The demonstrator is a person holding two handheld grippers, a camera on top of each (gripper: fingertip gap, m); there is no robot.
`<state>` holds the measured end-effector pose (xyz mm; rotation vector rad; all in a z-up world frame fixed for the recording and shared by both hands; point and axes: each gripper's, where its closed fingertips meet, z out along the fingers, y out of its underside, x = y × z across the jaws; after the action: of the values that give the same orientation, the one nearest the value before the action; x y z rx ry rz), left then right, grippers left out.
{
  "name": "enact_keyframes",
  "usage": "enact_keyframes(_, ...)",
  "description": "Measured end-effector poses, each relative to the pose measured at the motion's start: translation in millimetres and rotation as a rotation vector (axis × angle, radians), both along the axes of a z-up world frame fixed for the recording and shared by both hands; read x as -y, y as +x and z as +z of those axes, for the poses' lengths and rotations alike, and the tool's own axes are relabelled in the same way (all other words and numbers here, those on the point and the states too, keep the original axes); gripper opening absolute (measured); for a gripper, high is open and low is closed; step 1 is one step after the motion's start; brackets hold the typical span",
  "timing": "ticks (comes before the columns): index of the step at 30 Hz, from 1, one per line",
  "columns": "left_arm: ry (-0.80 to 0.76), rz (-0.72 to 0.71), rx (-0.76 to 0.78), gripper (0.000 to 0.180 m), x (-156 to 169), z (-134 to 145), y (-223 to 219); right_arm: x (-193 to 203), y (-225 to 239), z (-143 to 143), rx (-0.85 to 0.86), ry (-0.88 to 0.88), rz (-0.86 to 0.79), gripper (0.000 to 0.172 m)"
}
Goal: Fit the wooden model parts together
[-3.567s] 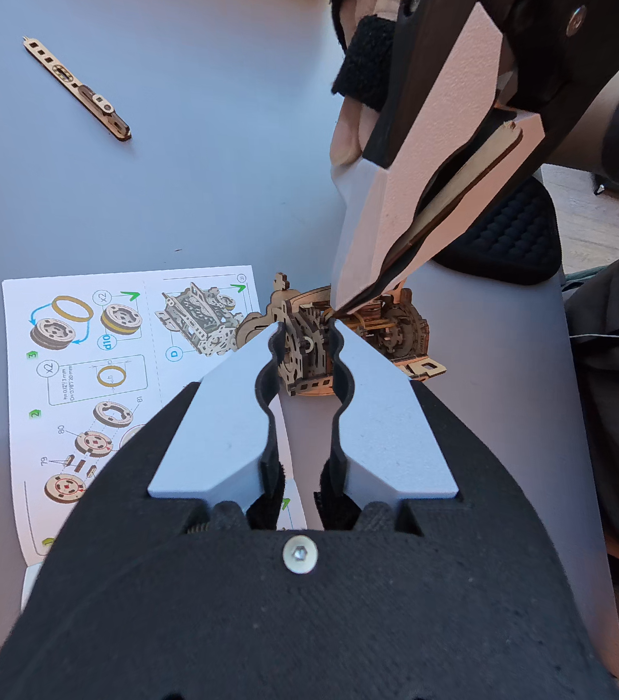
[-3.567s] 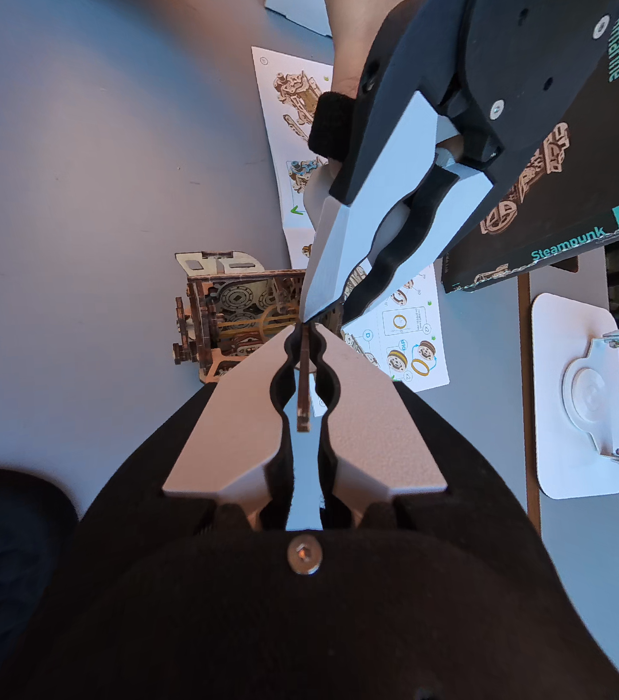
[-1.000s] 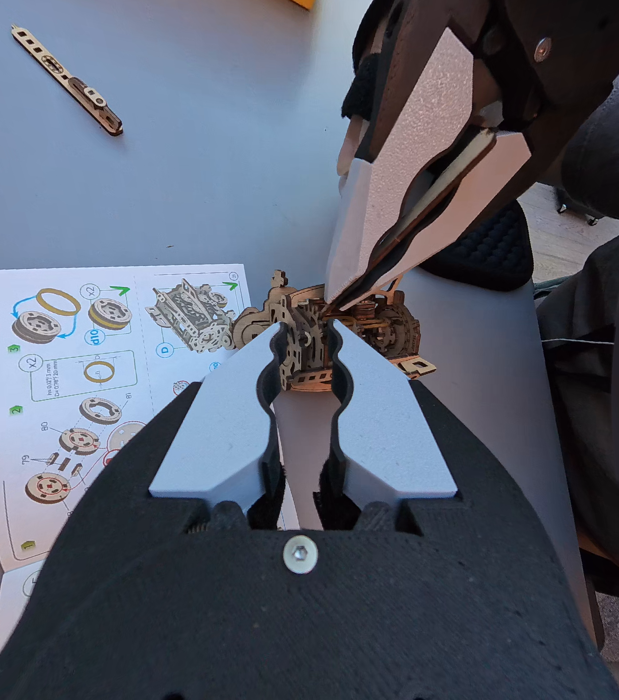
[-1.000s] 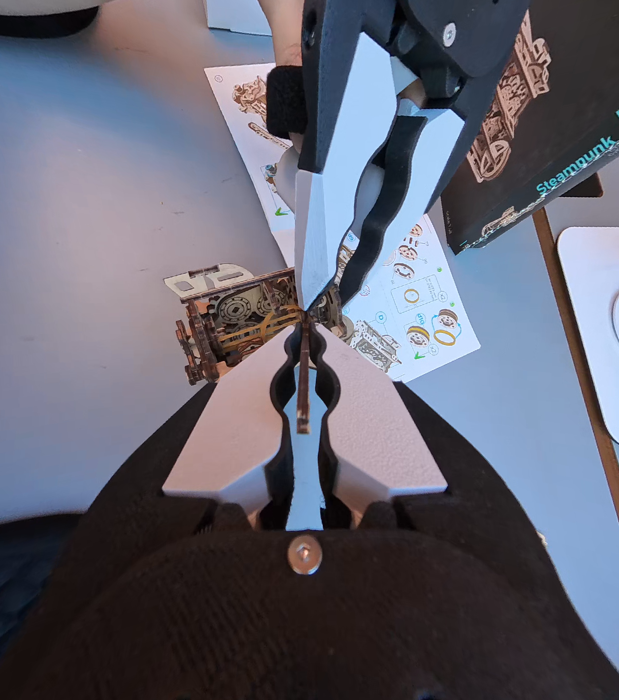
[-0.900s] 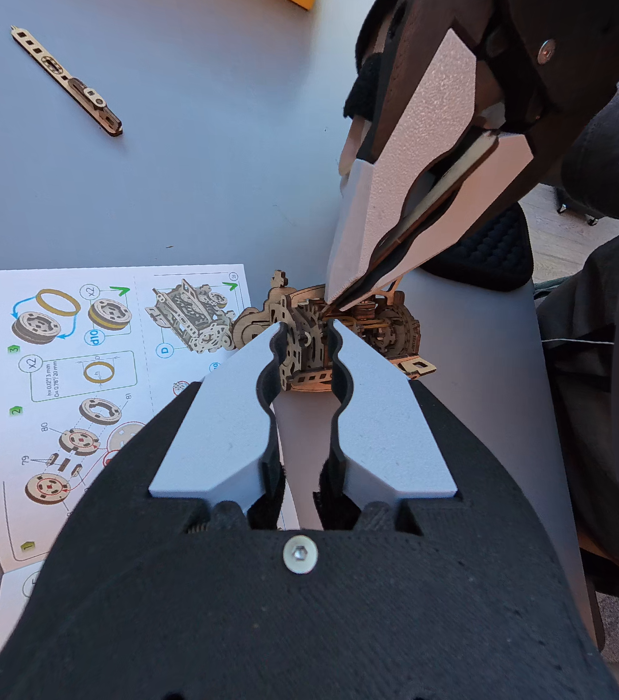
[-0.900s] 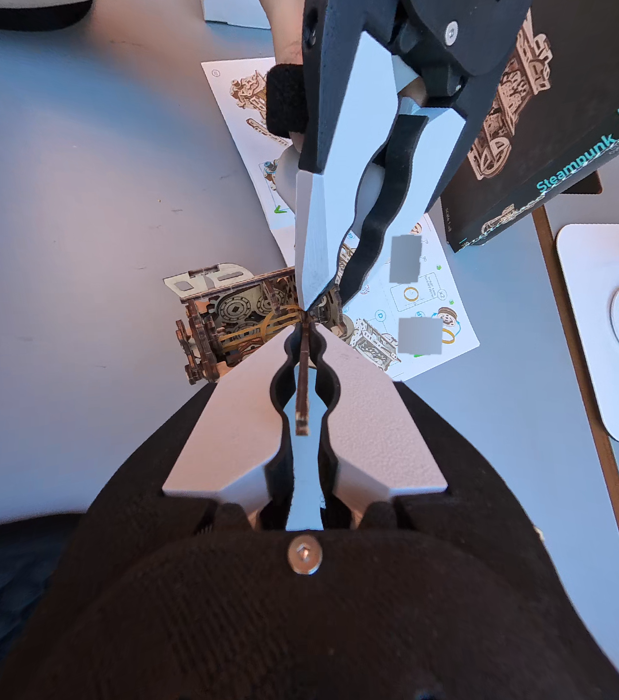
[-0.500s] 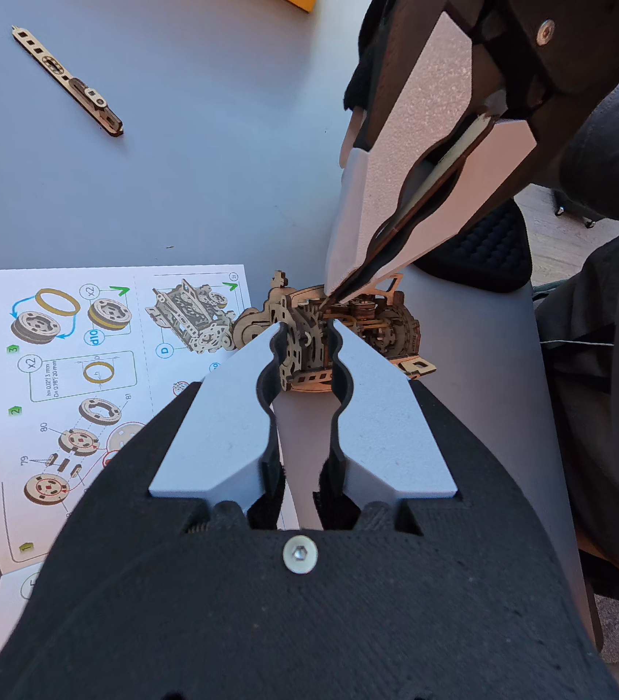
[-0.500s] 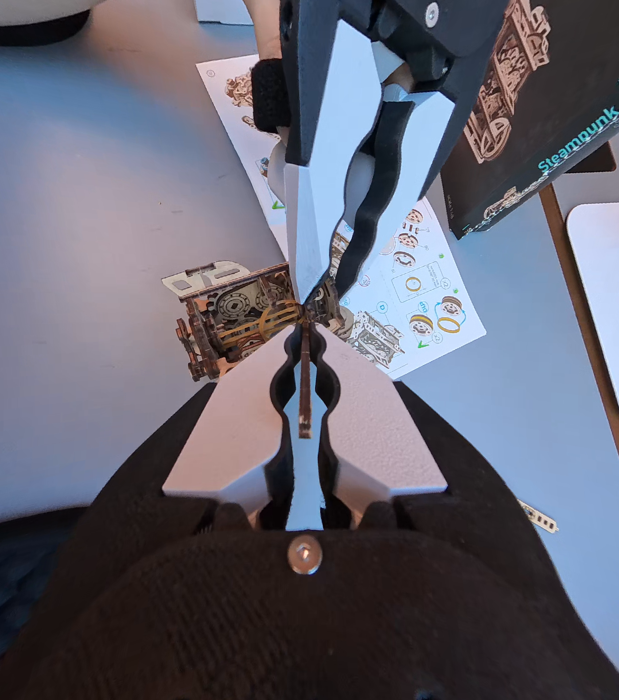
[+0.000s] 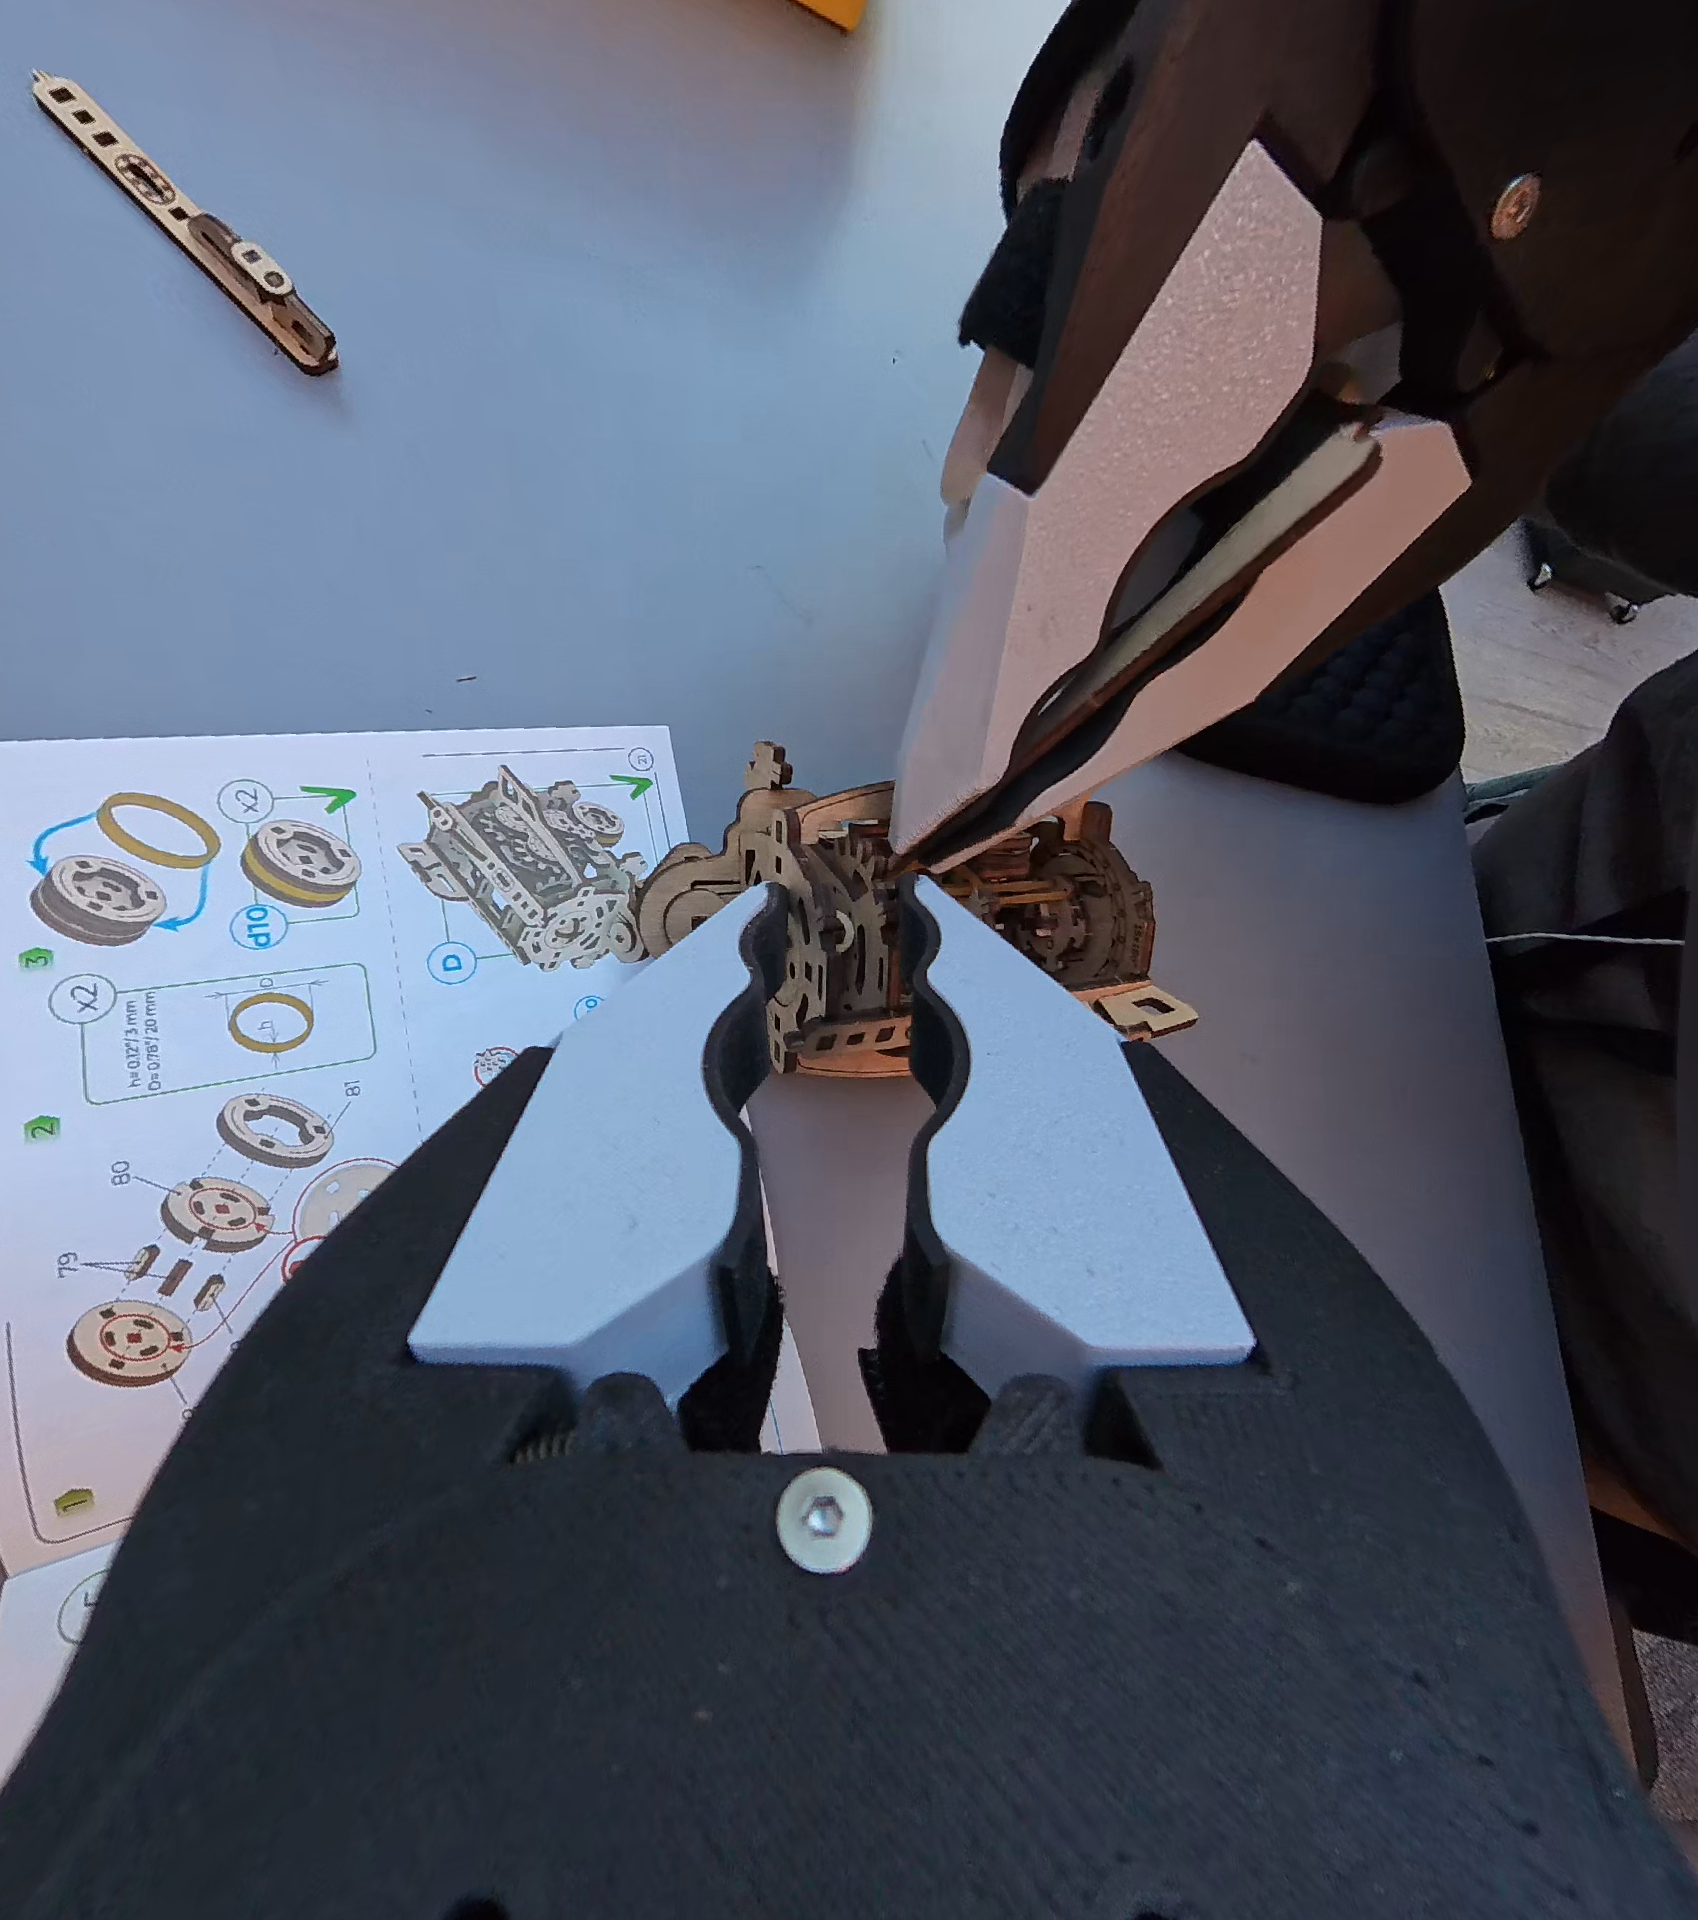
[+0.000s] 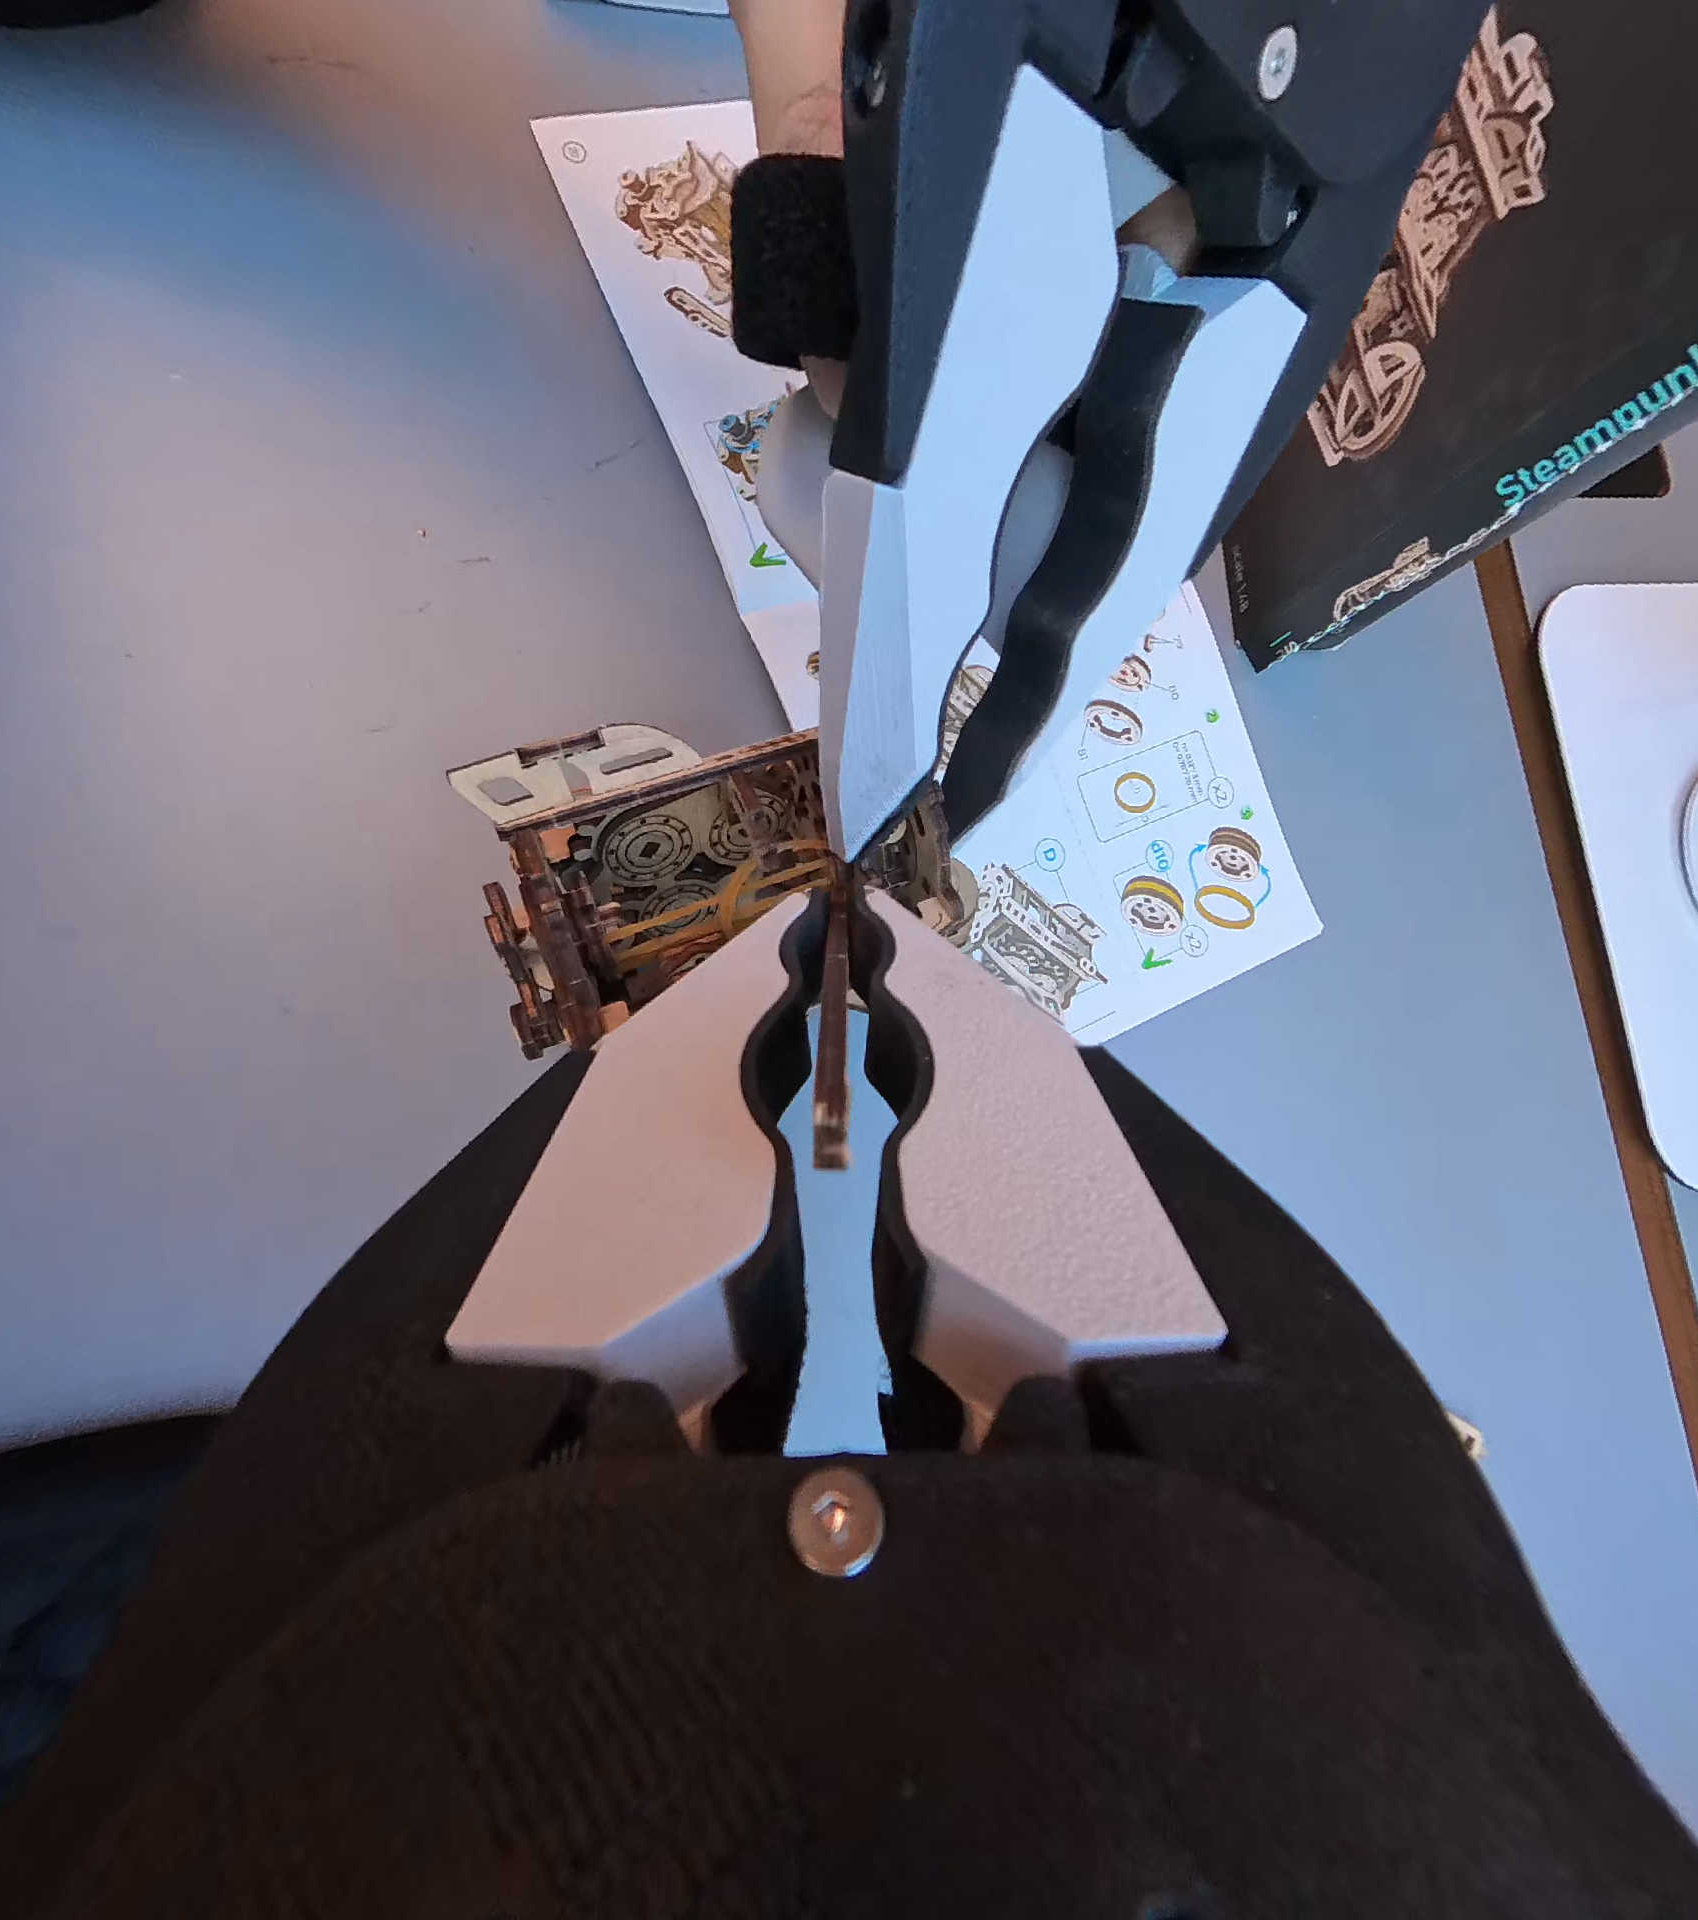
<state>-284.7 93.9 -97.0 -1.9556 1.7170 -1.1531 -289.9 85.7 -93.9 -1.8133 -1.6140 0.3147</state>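
Note:
A wooden gear model [image 9: 928, 935] stands on the grey table. My left gripper [image 9: 834, 899] is shut on one end of the model, with both pads against its sides; it shows from above in the right wrist view [image 10: 902, 821]. My right gripper [image 10: 834, 899] is shut on a thin flat wooden strip [image 10: 830, 1039] held edge-on. The strip's tip meets the top of the model [image 10: 679, 862] beside the left fingertips. The right gripper also shows in the left wrist view [image 9: 912, 847], coming down from the upper right with the strip [image 9: 1188, 613] between its fingers.
A white instruction sheet [image 9: 201, 987] lies left of the model. A loose wooden strip [image 9: 185, 223] lies far left. A dark model box [image 10: 1551, 343] and a white pad [image 10: 1676, 883] lie at the right. A black cushion [image 9: 1344, 717] sits at the table edge.
The right gripper has tilted and shifted a little while keeping the strip's tip at the model's top. The left gripper and the model have held still.

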Motion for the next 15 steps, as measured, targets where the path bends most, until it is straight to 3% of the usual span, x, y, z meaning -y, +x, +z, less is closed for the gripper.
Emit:
enact_keyframes(7,0.002,-0.004,-0.002,0.019,0.9,-1.3,1.3,7.3,-2.9,-0.7,0.029,0.046,0.081,0.001)
enact_keyframes(15,-0.005,-0.003,0.001,0.019,0.9,-1.3,1.3,1.3,4.0,8.2,0.016,0.065,0.052,0.001)
